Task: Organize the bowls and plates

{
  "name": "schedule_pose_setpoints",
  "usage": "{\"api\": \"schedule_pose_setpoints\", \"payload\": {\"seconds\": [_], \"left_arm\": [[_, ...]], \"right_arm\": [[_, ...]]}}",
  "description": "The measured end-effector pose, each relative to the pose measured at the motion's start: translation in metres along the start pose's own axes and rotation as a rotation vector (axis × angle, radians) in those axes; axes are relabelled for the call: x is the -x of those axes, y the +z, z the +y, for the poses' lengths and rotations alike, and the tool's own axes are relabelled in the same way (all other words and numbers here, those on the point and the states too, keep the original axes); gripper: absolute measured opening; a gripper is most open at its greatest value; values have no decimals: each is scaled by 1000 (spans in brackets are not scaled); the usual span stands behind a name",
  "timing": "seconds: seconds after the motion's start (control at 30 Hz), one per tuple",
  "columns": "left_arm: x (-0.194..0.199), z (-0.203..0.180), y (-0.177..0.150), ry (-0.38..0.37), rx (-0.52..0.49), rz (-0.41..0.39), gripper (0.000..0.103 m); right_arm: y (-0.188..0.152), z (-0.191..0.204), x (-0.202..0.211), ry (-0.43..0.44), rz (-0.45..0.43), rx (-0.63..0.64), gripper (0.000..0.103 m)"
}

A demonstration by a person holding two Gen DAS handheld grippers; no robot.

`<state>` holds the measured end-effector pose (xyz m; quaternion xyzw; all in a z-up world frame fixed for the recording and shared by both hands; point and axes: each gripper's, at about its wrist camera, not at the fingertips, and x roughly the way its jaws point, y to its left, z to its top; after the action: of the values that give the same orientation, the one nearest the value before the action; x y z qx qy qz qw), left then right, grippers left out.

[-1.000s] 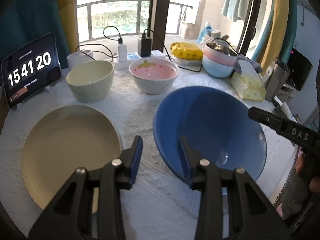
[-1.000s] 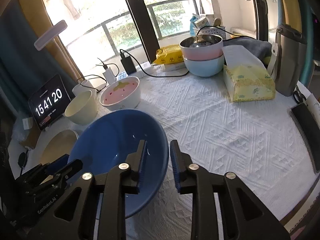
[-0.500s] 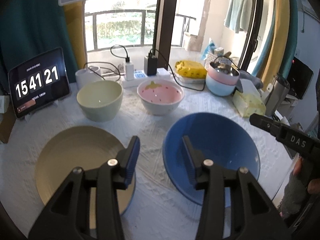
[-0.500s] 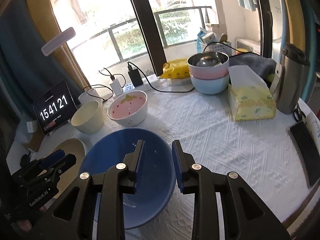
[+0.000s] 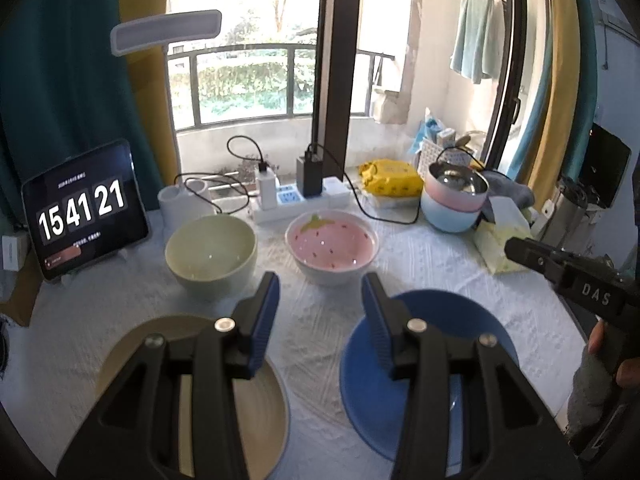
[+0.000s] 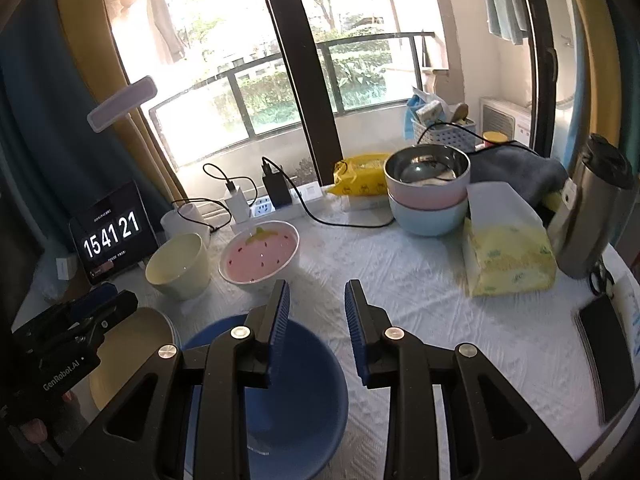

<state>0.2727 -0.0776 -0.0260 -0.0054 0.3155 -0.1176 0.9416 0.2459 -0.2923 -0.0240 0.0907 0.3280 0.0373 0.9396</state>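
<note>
Jaws apart on both tools, and nothing between either pair. The left gripper [image 5: 318,300] hangs above the worktop [image 5: 320,332] with bare cloth showing through its gap; the right gripper [image 6: 316,308] stands a little narrower, equally empty.

Now the layout that matters. Below and just right of the left jaws lies the blue bowl [image 5: 472,320], wide and shallow, resting flat. Below and left of them sits the tan plate [image 5: 176,324]. From the right gripper, that same blue bowl [image 6: 304,396] is under its left finger and off to the left, so it looks about equally near to either hand.

Beyond the left jaws, further up the cloth, the pale green bowl [image 5: 211,251] stands ahead-left and the strawberry bowl [image 5: 332,246] almost dead ahead, the two close but apart. Both are round, so no long axis to line up on; a rim pinch is my guess for any pick.

Clutter sits well back: the tablet clock [image 5: 82,214] far left, the power strip [image 5: 298,200] with trailing cables behind the bowls, stacked bowls [image 6: 426,196] and a tissue pack [image 6: 510,256] ahead-right of the right jaws. Nothing blocks the bowls. The main hazard I'd judge is the two tools crowding each other over the blue bowl.
</note>
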Motion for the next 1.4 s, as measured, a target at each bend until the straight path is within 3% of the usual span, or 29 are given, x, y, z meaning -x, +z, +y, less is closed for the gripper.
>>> {"api": "schedule_pose_setpoints", "payload": {"seconds": [0.5,0.9,1.27,1.4], "left_arm": [[-26,1,31,12,1,4,45],[-56,-7,45,13,-10,19,45],[-106,9,44,-20,48,150,45],[-126,15,41,-39,78,217,45]], "right_arm": [[32,-1,-27,44,3,45,32],[63,-10,-50,18,-17,105,34],[68,-19,-99,75,80,130,36],[66,-23,-121,140,148,108,36]]}}
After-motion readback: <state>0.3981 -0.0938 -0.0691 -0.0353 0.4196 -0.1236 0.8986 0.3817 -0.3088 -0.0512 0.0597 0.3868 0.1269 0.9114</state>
